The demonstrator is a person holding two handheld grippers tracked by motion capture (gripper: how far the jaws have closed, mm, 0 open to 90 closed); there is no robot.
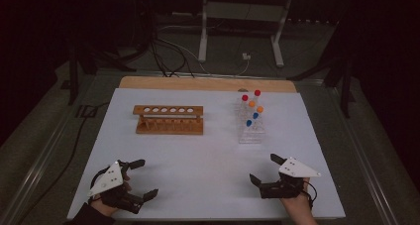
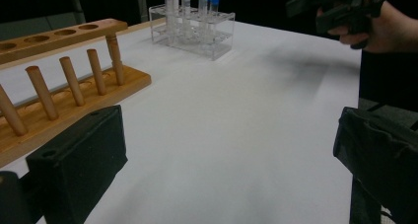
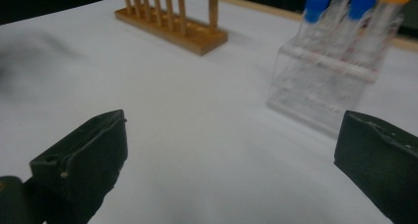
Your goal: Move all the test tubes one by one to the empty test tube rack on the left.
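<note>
A wooden test-tube rack with a row of empty holes stands at the back left of the white table; it also shows as the wooden rack and wooden rack. A clear plastic rack at the back right holds several capped tubes, red, orange and blue; the same clear rack and clear rack appear in the gripper views. My left gripper rests near the front left, open and empty. My right gripper sits at the front right, open and empty.
A wooden board edge runs along the table's far side. Beyond it are a metal stand and cables on the floor. The other hand with its gripper shows far off in the left gripper view.
</note>
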